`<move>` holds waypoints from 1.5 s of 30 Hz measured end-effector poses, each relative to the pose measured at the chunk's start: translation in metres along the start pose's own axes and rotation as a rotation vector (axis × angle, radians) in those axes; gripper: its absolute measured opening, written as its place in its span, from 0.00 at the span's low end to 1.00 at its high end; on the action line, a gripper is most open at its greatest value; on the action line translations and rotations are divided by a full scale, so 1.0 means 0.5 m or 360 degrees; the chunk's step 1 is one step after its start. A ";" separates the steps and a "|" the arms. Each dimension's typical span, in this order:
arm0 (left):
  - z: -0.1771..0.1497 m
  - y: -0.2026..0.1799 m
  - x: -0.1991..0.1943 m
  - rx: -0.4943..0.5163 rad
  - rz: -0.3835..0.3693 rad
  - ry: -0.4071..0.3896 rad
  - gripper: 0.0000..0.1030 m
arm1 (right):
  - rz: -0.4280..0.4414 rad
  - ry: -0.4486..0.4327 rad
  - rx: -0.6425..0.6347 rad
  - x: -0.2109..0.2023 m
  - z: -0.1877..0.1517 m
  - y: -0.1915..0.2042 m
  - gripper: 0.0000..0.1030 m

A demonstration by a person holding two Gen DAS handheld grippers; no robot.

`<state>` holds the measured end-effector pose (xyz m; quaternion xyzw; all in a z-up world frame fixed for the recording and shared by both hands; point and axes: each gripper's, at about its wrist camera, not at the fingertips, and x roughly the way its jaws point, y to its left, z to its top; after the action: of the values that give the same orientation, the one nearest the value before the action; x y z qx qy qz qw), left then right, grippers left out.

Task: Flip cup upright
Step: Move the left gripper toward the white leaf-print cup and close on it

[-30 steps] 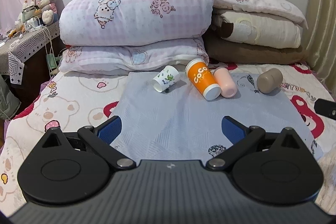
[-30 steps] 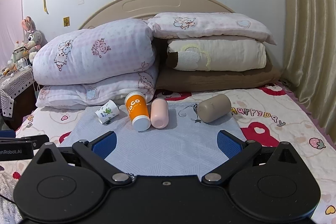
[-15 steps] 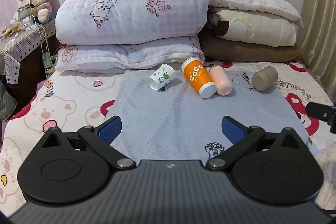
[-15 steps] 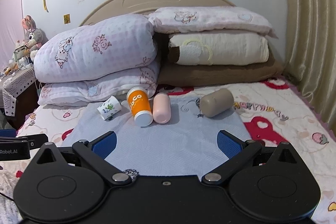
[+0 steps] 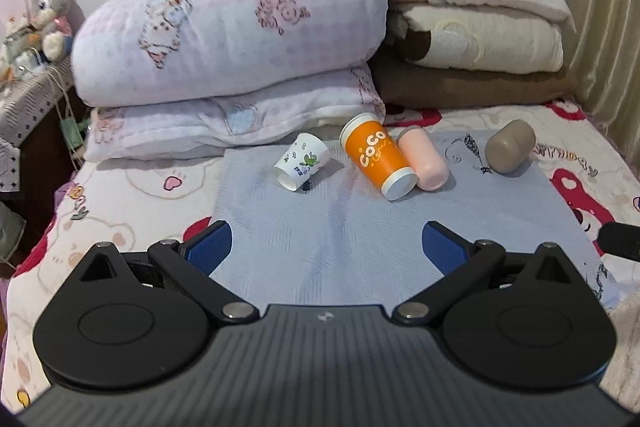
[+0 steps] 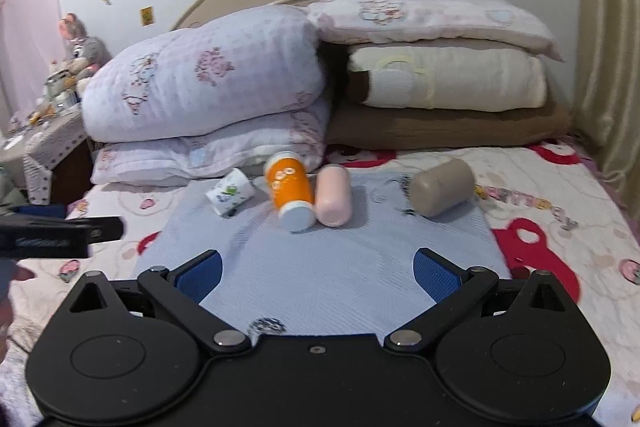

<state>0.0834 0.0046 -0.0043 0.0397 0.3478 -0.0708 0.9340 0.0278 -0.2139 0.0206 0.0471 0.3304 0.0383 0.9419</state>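
Note:
Several cups lie on their sides on a grey-blue cloth [image 5: 340, 227] on the bed: a small white flowered paper cup [image 5: 302, 161] [image 6: 230, 191], an orange "coco" cup [image 5: 378, 155] [image 6: 291, 189], a pink cup [image 5: 424, 159] [image 6: 333, 195] touching it, and a taupe cup [image 5: 510, 145] [image 6: 442, 187] at the right. My left gripper [image 5: 326, 247] is open and empty, short of the cups. My right gripper [image 6: 318, 273] is open and empty, also short of them.
Folded quilts and pillows [image 5: 232, 27] are stacked just behind the cups against the headboard. A bedside table [image 5: 24, 95] with a plush rabbit stands at the left. A curtain [image 6: 608, 47] hangs at the right. The other gripper's tip shows at the left edge of the right wrist view [image 6: 60, 233].
Both grippers have moved forward toward the cups, which look larger now. The cups have not moved. Both jaws stay open.

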 end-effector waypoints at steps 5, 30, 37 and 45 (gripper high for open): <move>0.057 0.053 0.081 -0.0048 -0.0081 0.0069 1.00 | 0.0181 0.0097 0.0044 0.072 0.044 0.006 1.00; 0.136 0.198 0.562 -0.0116 -0.0357 0.0106 0.81 | 0.0590 0.0263 -0.0006 0.629 0.053 0.201 0.63; 0.128 0.232 0.617 -0.0154 -0.0466 0.0137 0.76 | 0.0665 0.0233 0.0095 0.715 0.032 0.193 0.72; 0.121 0.274 0.681 -0.0278 -0.0584 0.0193 0.69 | 0.0685 0.0293 0.0156 0.783 0.018 0.173 0.73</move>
<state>0.3988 0.0967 -0.1783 -0.1012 0.4095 -0.2066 0.8828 0.3347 -0.0883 -0.2051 0.1584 0.3988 0.2262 0.8745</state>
